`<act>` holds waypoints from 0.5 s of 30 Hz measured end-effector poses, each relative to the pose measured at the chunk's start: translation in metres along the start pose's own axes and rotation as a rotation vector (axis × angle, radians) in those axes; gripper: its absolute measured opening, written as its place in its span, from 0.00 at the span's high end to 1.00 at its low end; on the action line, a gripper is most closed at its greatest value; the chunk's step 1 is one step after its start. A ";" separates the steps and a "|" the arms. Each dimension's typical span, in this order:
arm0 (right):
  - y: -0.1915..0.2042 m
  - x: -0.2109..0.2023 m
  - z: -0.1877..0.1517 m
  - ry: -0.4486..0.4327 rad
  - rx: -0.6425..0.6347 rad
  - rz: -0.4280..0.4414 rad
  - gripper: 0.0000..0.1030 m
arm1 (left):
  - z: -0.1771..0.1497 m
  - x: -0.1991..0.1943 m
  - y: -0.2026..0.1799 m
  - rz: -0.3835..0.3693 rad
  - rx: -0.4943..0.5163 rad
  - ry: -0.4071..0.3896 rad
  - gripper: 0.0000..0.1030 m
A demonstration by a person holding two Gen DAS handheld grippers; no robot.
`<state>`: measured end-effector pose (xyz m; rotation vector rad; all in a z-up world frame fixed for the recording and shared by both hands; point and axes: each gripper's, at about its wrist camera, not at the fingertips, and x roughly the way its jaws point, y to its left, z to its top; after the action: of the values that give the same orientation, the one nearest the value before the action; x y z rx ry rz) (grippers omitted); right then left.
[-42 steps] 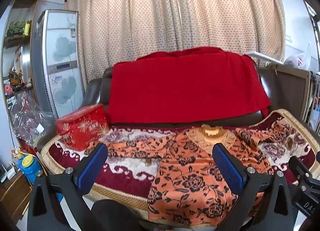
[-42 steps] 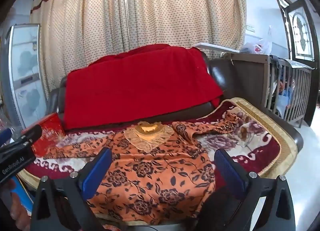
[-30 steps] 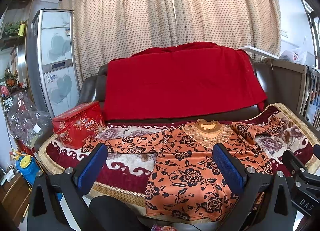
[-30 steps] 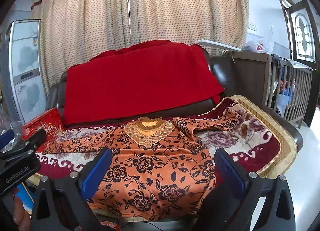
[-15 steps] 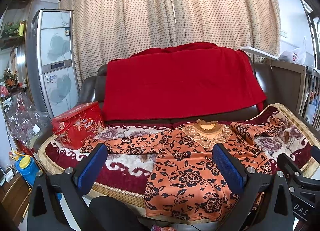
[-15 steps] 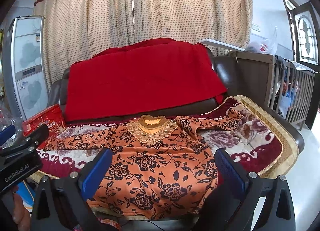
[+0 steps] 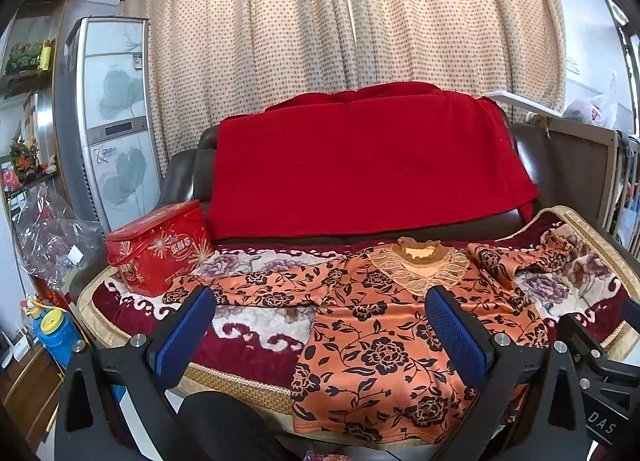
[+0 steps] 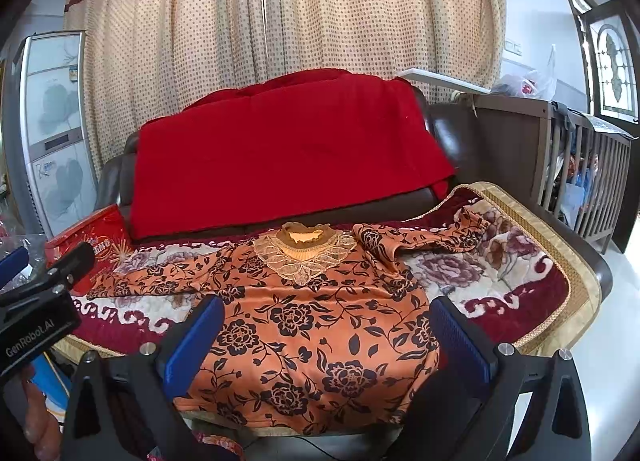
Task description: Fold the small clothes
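Observation:
An orange long-sleeved top with black flowers (image 7: pixel 384 341) lies face up and spread flat on the sofa seat, lace collar (image 7: pixel 420 265) at the far side, both sleeves out to the sides. It also shows in the right wrist view (image 8: pixel 312 325). My left gripper (image 7: pixel 320 337) is open and empty, held in front of the hem's left part. My right gripper (image 8: pixel 324 345) is open and empty, in front of the hem's middle. Neither touches the cloth.
A floral blanket (image 7: pixel 256 325) covers the seat. A red tin box (image 7: pixel 158 247) stands at its left end. A red throw (image 7: pixel 360 165) drapes the sofa back. A wooden crib (image 8: pixel 580 173) stands at the right, a white floor-standing unit (image 7: pixel 116 133) at the left.
Both grippers have lifted and drifted slightly, so the top sits a little lower and fuller in view. The top has not moved. Both stay open.

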<state>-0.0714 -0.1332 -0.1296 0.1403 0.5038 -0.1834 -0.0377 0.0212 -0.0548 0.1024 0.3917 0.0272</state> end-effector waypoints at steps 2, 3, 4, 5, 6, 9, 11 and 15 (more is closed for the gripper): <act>-0.001 0.004 0.001 0.004 0.002 0.000 0.00 | 0.001 0.005 0.001 0.007 -0.006 0.007 0.00; -0.001 0.006 0.002 0.004 0.006 0.002 0.00 | 0.001 0.009 0.002 0.014 -0.010 0.012 0.00; -0.001 0.008 0.002 0.004 0.008 0.002 0.00 | 0.001 0.011 0.002 0.018 -0.013 0.016 0.00; -0.002 0.010 0.003 0.003 0.009 0.000 0.00 | 0.002 0.015 0.003 0.022 -0.019 0.023 0.00; -0.002 0.013 0.004 0.003 0.012 0.001 0.00 | 0.002 0.018 0.003 0.026 -0.022 0.026 0.00; -0.003 0.022 0.007 0.006 0.014 0.000 0.00 | 0.003 0.028 0.002 0.041 -0.029 0.040 0.00; -0.003 0.030 0.009 0.014 0.016 -0.001 0.00 | 0.004 0.037 0.001 0.046 -0.032 0.053 0.00; -0.008 0.048 0.013 0.016 0.020 -0.010 0.00 | 0.005 0.057 -0.005 0.059 -0.023 0.076 0.00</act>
<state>-0.0256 -0.1496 -0.1425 0.1588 0.5191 -0.1971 0.0167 0.0181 -0.0722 0.0899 0.4638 0.0936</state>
